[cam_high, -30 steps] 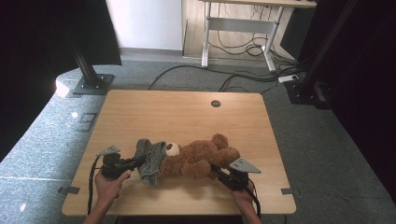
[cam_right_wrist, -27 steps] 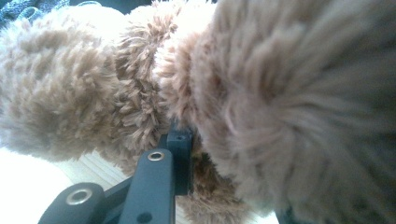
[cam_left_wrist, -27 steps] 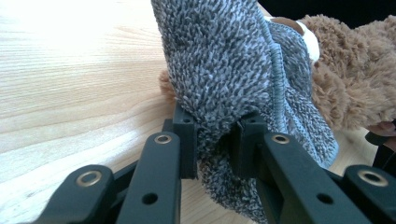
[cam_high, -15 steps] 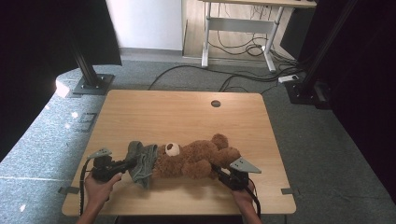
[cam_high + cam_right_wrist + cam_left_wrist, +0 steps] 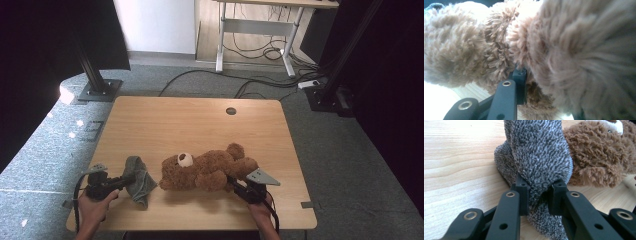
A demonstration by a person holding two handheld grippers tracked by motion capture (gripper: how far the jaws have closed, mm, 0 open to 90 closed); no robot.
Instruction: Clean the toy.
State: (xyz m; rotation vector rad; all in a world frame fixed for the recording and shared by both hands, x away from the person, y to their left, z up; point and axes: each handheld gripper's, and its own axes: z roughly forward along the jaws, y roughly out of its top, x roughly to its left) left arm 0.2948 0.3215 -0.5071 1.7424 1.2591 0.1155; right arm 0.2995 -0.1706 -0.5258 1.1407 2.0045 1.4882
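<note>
A brown teddy bear (image 5: pixel 207 170) lies on its back on the wooden table (image 5: pixel 200 125), head to the left. Left of its head lies a grey fuzzy cloth garment (image 5: pixel 138 179), apart from the bear. My left gripper (image 5: pixel 121 181) is shut on this garment (image 5: pixel 537 162); its two black fingers (image 5: pixel 521 195) pinch the fabric, with the bear's fur (image 5: pixel 596 157) behind. My right gripper (image 5: pixel 235 184) is at the bear's lower body, shut on a leg. In the right gripper view brown fur (image 5: pixel 549 50) presses around one black finger (image 5: pixel 519 85); the other is hidden.
A round cable hole (image 5: pixel 230 111) sits near the table's far edge. A black stand base (image 5: pixel 100 90) is on the floor at far left, another desk with cables (image 5: pixel 260 50) beyond. The far half of the table is bare wood.
My left gripper has pulled the grey garment leftward off the bear's head, so the bear's face is now uncovered. The right gripper has stayed on the bear's leg.
</note>
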